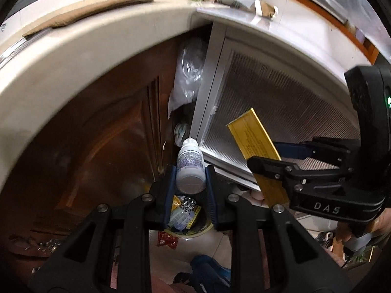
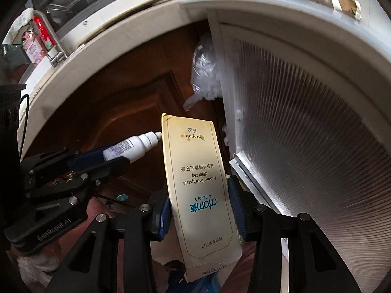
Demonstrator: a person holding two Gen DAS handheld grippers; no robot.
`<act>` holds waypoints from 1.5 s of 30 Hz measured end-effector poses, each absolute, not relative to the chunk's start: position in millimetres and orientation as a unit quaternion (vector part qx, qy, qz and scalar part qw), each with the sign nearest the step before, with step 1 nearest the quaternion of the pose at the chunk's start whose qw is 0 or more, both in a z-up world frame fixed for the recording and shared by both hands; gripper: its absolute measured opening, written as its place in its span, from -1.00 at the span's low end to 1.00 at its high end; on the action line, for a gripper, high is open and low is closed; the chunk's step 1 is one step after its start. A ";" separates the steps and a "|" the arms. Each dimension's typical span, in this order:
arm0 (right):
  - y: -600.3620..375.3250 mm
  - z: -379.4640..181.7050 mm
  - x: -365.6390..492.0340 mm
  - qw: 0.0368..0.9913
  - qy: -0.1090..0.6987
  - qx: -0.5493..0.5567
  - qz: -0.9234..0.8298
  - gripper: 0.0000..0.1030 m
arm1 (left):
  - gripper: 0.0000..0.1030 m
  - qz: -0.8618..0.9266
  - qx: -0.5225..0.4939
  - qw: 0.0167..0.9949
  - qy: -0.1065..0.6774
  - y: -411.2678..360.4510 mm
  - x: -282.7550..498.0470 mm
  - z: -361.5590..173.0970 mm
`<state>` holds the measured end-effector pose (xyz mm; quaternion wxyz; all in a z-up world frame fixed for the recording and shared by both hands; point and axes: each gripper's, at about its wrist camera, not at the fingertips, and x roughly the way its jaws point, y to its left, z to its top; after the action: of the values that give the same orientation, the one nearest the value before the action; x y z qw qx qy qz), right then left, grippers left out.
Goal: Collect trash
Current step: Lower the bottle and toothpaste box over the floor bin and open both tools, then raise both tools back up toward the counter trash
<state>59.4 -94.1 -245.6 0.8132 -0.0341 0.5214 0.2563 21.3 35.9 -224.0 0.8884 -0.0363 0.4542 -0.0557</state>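
Kitchen cabinets filled the background: a dark wooden door [image 1: 102, 131] on one side, a ribbed white door [image 2: 305, 122] on the other, and a pale tabletop [image 1: 97, 36] curving above both, with scraps lying on it.

Blue-padded fingers [image 1: 171, 183] of the left gripper [image 1: 190, 185] were clenched on a small white dropper bottle [image 1: 189, 163], pinched across its body with the cap end pointing away and downward. Fingers [image 2: 235, 207] of the right gripper [image 2: 200, 210] were clamped on the long edges of a cream toothpaste box [image 2: 198, 171], which stuck out well past them. Seen from the right wrist, the bottle's tip lay just beside the box's far corner; whether they touched I could not tell.

Directly beneath the bottle, on the tiled floor, stood a small round bin [image 1: 188, 219] already holding wrappers, with a red packet [image 1: 167, 239] lying outside its rim. A clear plastic bag [image 1: 188, 73] was wedged in the gap between the two doors.

The step in hand looked like dropping both pieces in. Doing it well would mean bringing each one squarely above the bin's mouth before letting go. The bottle seemed already lined up. The box sat off to the side and, being long, would likely need tipping end-first so it would not bridge the rim or bounce out. Releasing one at a time would avoid a collision.
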 end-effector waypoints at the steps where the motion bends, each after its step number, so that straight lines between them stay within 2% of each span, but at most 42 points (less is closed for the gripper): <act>1: -93.8 -252.7 61.2 0.812 0.525 -0.031 0.253 -0.18 | -0.59 -0.057 -0.034 0.887 0.458 35.1 22.9 -229.6; 9: -90.5 -295.2 80.6 0.799 0.549 -0.037 0.242 -0.18 | -0.59 -0.068 -0.028 0.862 0.501 27.1 43.5 -283.7; 23: -72.3 -400.6 109.9 0.764 0.605 -0.062 0.216 -0.16 | -0.59 -0.071 -0.047 0.802 0.592 28.4 78.4 -386.5; 33: -52.0 -433.0 148.7 0.748 0.627 -0.040 0.214 0.00 | -0.57 -0.055 -0.042 0.785 0.615 34.2 96.2 -405.3; 37: -63.6 -441.8 151.8 0.747 0.630 -0.029 0.209 0.01 | -0.40 -0.043 -0.031 0.781 0.622 34.2 96.8 -407.4; 39: -69.2 -442.0 153.2 0.748 0.630 -0.027 0.205 0.02 | -0.21 -0.042 -0.030 0.779 0.625 35.5 95.8 -406.6; 41: -78.6 -437.1 151.7 0.749 0.631 -0.024 0.200 0.07 | 0.06 -0.043 -0.033 0.777 0.627 37.5 93.8 -402.6; 45: -83.2 -435.2 155.4 0.751 0.632 -0.010 0.192 0.19 | 0.36 -0.044 -0.048 0.778 0.625 39.2 93.1 -396.3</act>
<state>155.4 -83.2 -435.2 0.7505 -0.0104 0.6322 0.1923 93.1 39.2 -396.3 0.7779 -0.0476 0.6250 -0.0443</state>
